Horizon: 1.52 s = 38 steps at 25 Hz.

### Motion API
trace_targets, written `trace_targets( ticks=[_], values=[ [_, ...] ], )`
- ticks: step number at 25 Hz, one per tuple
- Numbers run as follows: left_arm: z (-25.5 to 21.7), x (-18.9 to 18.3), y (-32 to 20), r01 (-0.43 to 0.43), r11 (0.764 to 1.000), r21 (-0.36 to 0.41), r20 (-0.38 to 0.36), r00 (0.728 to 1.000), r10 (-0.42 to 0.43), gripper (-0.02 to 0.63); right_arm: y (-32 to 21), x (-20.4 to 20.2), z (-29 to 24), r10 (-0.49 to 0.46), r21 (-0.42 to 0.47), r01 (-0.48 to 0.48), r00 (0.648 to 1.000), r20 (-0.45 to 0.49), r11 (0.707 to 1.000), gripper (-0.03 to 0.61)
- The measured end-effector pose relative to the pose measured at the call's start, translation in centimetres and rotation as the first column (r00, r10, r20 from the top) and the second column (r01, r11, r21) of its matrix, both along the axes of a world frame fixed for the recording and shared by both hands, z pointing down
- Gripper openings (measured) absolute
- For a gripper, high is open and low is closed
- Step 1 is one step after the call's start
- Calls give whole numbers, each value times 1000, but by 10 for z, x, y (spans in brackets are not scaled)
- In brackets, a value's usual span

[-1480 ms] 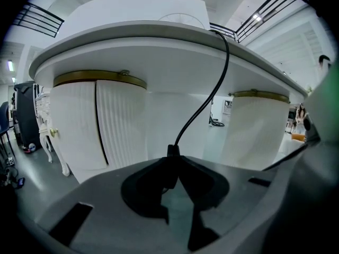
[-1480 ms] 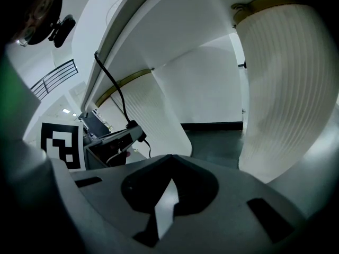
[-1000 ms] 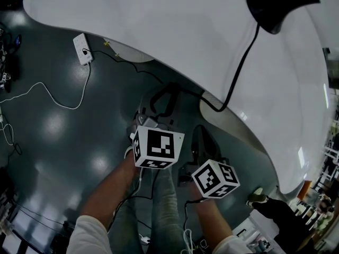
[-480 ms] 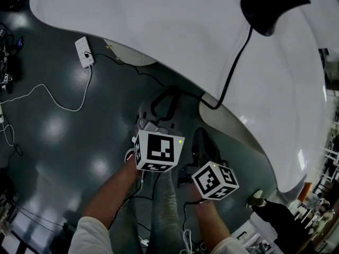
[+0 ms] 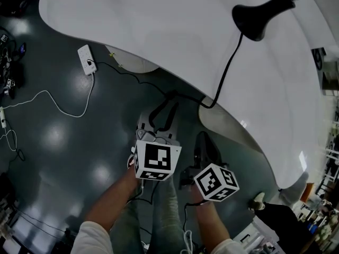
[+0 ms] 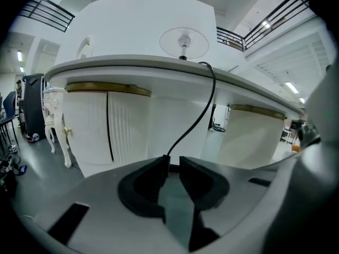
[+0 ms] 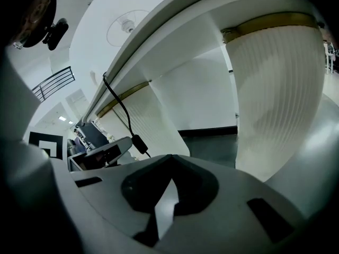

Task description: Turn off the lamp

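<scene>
Between the tips of your left gripper [image 6: 174, 161] the jaws stand only narrowly apart, pinched on the black cord [image 6: 188, 129]. From there the cord climbs toward 1 o'clock and passes over the edge of the table. In the right gripper view, the cord's inline switch [image 7: 140, 144] hangs in the air right at the tip of your left gripper, at about 10 o'clock from your right jaws.

Your right gripper [image 7: 169, 161] has its jaws closed tip to tip with nothing between them. It points toward a pale fluted table support [image 7: 275, 99].

In the head view, both grippers sit low in the middle of the picture over the dark floor [image 5: 58, 136]. The left one is near 6 o'clock and the right one is just beside it toward 5 o'clock.

The lamp [image 5: 253, 19] stands on the white table [image 5: 159, 25] at 1 o'clock, well apart from both grippers. Its base is black and its arm reaches toward the upper right corner. The cord leaves the base and runs down off the table's edge toward your grippers.

A white power strip [image 5: 85, 56] lies on the floor at 10 o'clock, with a black lead running from it toward the table's edge.
</scene>
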<state>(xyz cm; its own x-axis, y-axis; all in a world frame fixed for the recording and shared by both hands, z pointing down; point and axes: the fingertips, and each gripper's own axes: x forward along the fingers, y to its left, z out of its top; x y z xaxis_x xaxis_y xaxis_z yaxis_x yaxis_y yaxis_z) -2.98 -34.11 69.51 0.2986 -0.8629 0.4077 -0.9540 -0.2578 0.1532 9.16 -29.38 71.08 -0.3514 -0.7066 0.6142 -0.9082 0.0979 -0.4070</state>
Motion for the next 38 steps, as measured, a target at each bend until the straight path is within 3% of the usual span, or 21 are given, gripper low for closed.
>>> trace_targets(
  ticks=[11, 18, 26, 38],
  values=[
    [-6, 7, 43, -46, 998, -35, -20, 999, 45, 78, 24, 2, -16, 54, 25, -54, 999, 5, 998, -2],
    [-8, 10, 73, -50, 995, -81, -34, 998, 48, 14, 43, 7, -23, 102, 29, -102, 995, 12, 994, -2],
    [0, 20, 100, -47, 987, -156, -50, 998, 39, 8, 57, 14, -21, 119, 15, -118, 993, -11, 993, -2],
    [-77, 22, 112, -43, 980, -193, -53, 998, 33, 8, 61, 4, -91, 74, 23, -74, 997, -14, 997, -2]
  ],
)
